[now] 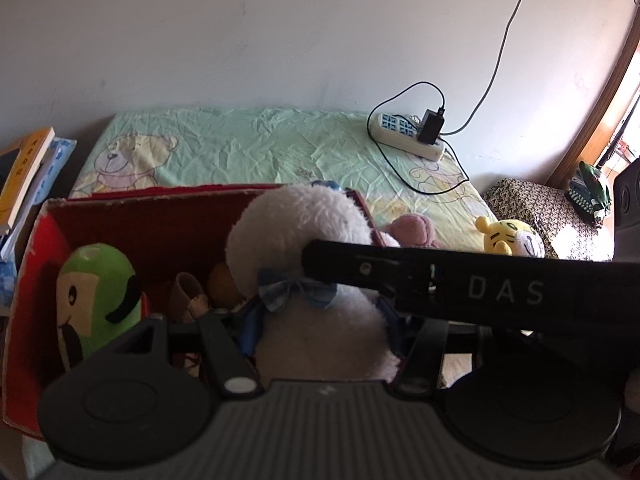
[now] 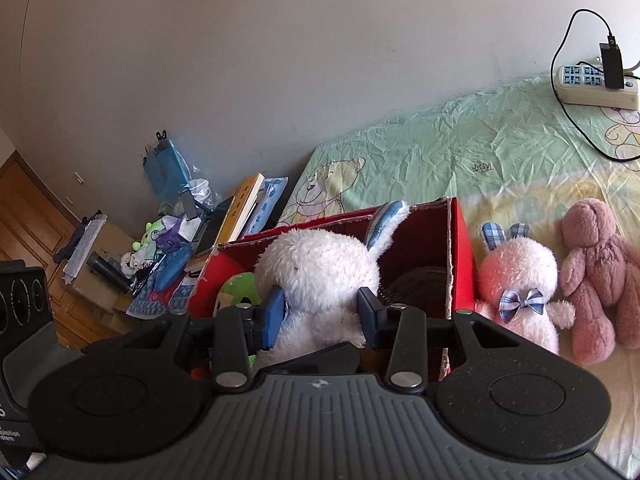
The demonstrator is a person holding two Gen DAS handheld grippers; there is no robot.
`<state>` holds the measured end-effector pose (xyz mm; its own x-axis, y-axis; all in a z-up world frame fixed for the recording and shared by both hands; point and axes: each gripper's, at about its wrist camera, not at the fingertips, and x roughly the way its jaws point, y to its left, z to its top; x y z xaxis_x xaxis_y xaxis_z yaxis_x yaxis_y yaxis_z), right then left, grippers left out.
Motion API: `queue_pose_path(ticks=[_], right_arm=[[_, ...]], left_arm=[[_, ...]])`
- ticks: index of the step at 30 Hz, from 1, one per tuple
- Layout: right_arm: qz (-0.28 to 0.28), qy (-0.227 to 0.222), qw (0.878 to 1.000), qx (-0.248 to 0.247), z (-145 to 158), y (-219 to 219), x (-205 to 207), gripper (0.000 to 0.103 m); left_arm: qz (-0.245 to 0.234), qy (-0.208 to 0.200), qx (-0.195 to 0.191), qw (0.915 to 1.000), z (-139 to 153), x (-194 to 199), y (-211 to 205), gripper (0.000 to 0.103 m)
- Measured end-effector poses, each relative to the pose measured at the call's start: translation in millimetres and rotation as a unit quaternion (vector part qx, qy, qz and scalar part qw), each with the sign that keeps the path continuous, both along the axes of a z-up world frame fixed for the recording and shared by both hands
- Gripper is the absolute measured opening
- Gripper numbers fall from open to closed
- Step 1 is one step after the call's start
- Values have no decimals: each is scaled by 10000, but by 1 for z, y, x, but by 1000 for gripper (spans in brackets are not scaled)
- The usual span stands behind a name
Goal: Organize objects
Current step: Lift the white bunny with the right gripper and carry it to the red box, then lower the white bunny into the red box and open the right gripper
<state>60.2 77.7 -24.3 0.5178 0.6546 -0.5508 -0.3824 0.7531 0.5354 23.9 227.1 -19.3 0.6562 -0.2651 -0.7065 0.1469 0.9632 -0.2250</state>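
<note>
A white plush rabbit with a blue checked ear and bow hangs over an open red cardboard box. Both grippers hold it. My right gripper is shut on its neck, one blue pad pressing in on each side. In the left wrist view the same rabbit fills the middle, and my left gripper is shut on its lower body, the fingertips mostly buried in fur. The black housing lettered DAS of the other tool crosses in front. The box holds a green toy and brown items.
The box stands on a bed with a green bear-print sheet. A pink rabbit, a mauve bear and a yellow plush lie to the box's right. A power strip with cables sits by the wall. Books and clutter lie left.
</note>
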Motion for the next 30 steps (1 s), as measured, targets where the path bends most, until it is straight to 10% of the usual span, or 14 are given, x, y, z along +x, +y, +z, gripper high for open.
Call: queue_pose_path(ticks=[16, 30], right_arm=[[443, 963, 9944, -59, -40, 38, 31, 42], [884, 780, 9923, -383, -42, 67, 41, 44]], left_arm=[[329, 558, 120, 9978, -40, 11, 37, 58], [537, 596, 376, 9961, -45, 8, 51, 63]])
